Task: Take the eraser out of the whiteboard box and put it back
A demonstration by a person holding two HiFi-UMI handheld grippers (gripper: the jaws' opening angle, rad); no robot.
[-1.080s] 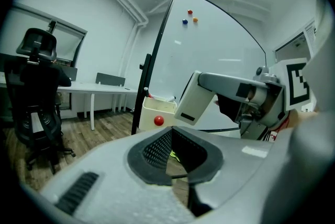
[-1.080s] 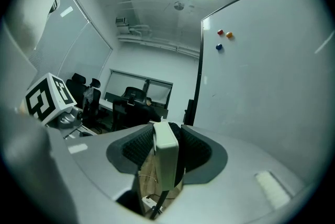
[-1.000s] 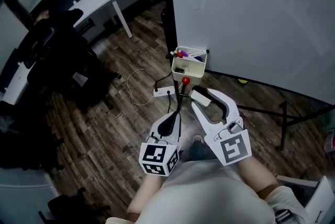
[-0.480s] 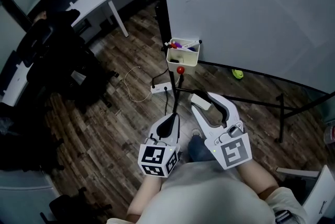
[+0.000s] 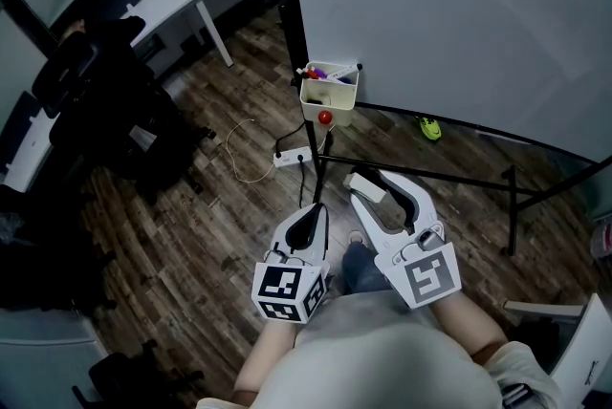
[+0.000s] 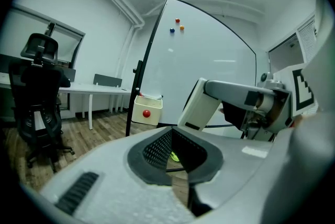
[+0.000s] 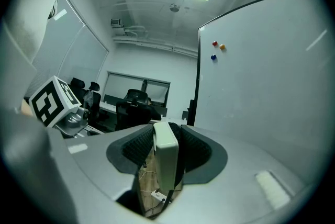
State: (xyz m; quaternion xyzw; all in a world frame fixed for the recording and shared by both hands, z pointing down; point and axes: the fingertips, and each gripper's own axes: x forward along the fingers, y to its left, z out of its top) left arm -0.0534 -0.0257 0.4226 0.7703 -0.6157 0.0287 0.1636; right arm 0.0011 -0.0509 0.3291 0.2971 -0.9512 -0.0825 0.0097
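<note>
Office chair (image 5: 91,101), black, fills the left of the head view on the wood floor (image 5: 210,235). Near the middle, the left gripper (image 5: 313,211) points forward, its jaws closed together on nothing. Ahead of it the whiteboard box (image 5: 328,95) hangs at the lower left edge of the whiteboard (image 5: 459,15), with markers (image 5: 330,71) inside and a red magnet (image 5: 325,118) on its front. Further right, the right gripper (image 5: 375,182) clamps the eraser (image 5: 364,186) on edge between its pads, well apart from the box. A green object (image 5: 429,127) lies on the floor below the board.
</note>
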